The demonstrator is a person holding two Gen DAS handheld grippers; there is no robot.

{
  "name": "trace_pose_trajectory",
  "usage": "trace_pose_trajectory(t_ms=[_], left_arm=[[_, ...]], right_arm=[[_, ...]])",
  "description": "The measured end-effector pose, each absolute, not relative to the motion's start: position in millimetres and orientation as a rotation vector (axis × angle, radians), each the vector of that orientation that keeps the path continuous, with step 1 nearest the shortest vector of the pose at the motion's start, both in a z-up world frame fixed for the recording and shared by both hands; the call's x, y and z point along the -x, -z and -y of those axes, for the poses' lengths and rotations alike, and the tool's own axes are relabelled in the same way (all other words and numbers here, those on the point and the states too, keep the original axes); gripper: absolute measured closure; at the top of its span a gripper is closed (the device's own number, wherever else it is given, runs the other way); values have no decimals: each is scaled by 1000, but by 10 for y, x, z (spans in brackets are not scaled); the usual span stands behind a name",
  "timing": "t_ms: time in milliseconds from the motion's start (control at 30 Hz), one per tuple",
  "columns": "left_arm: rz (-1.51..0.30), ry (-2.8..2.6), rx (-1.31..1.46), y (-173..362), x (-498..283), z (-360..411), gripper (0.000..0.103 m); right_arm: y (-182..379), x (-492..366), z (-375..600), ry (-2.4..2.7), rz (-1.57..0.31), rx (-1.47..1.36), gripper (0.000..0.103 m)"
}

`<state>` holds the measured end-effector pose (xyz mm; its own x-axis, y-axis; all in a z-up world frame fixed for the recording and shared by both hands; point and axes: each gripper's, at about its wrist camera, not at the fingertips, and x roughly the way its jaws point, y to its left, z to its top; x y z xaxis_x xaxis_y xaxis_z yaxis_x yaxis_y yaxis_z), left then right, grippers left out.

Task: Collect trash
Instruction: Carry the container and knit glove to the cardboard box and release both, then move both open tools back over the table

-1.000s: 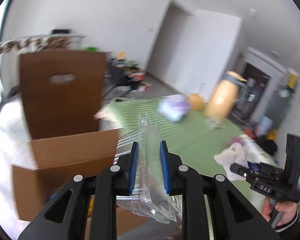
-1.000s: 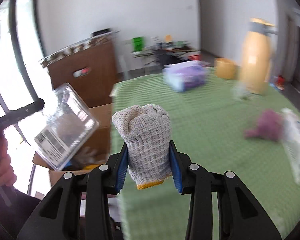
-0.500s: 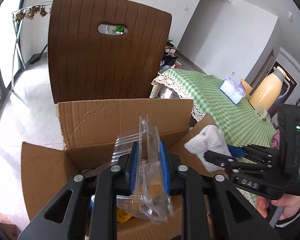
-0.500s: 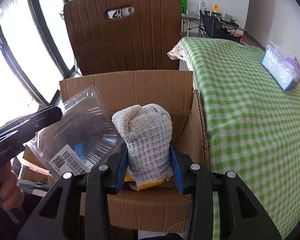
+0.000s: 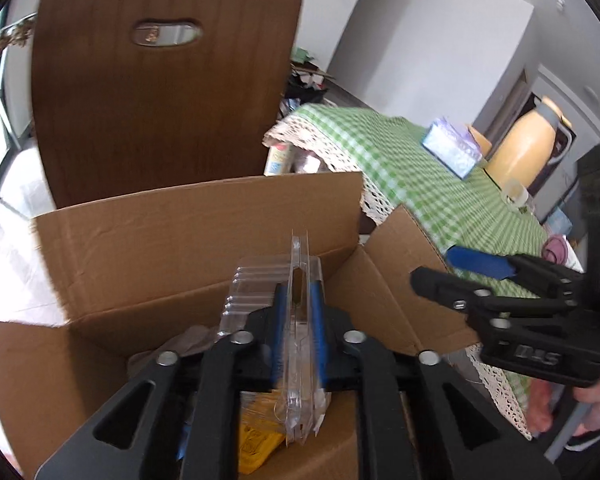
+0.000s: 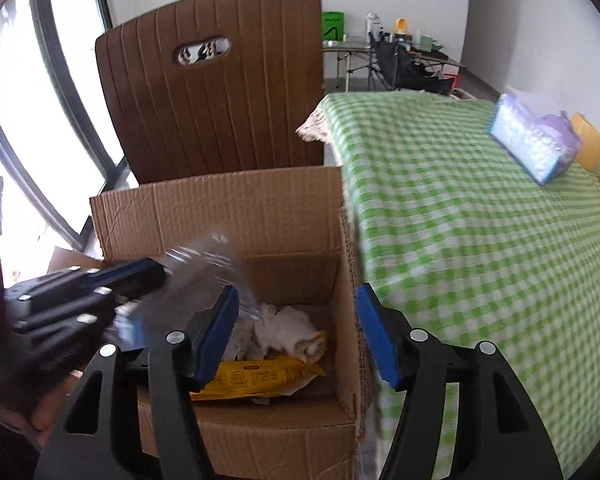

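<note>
An open cardboard box (image 5: 204,216) (image 6: 220,216) stands beside the table. Over it my left gripper (image 5: 299,286) (image 6: 148,280) has a clear plastic clamshell (image 5: 300,320) (image 6: 204,264) upright between its blue pads. Those jaws are opening, with the pads still against the clamshell. My right gripper (image 6: 296,290) (image 5: 434,266) hangs over the box's right side, its jaws opening wide and holding nothing. Below it, in the box, lies a white knit glove (image 6: 284,328) on a yellow wrapper (image 6: 260,376) (image 5: 256,448).
A brown chair back (image 5: 160,100) (image 6: 220,100) rises right behind the box. The table with the green checked cloth (image 6: 460,220) lies to the right, bearing a purple tissue pack (image 6: 536,140), a yellow jug (image 5: 528,152) and a pink cloth (image 5: 556,246).
Both grippers swung from the table to above the box and sank toward it. The right gripper opened and the white knit glove fell into the box. The clamshell stays in the left gripper.
</note>
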<state>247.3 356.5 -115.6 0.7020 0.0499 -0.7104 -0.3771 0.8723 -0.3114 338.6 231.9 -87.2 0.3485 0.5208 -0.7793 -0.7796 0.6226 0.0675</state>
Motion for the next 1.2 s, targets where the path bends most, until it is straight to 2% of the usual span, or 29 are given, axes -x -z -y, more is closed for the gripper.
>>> trace_pose_trajectory(t_ms=[33,67,133,167,433,700,767,833,933,967,1200], left_arm=[[-769,-242,455,1153,-2506,-3560,57],[-768,-242,449,1134,-2519,-3558,48],[-741,-244,442,1041,-2512,-3574,44],[-725,-254,444,977,-2488,-3592,37],[-685,-372,389,696,-2220,-3640,32],[-682,-405,292,454,-1984,-3391,31],[-672,-416,273,371,-1933,-3291,28],[-658,-382,250,288,-1878,-3087,26],[-658,-315,238,236,-1857,-2733,18],[-653,-287,236,228,-1858,-2600,18],[-665,-7,182,247,-2100,-1263,9]], right_arm=[[840,-3385,-2282,-863,-859,338,44],[820,-3385,-2265,-864,-860,336,44],[766,-3379,-2207,-861,-852,333,44],[747,-3375,-2175,-858,-847,330,43],[659,-3239,-2026,-873,-850,311,43],[410,-3106,-1670,-839,-811,241,43],[300,-3036,-1493,-822,-786,210,43],[192,-2952,-1263,-803,-757,167,43],[33,-2786,-689,-735,-703,115,43],[0,-2745,-482,-699,-690,106,39],[-125,-2468,1234,-354,-625,61,38]])
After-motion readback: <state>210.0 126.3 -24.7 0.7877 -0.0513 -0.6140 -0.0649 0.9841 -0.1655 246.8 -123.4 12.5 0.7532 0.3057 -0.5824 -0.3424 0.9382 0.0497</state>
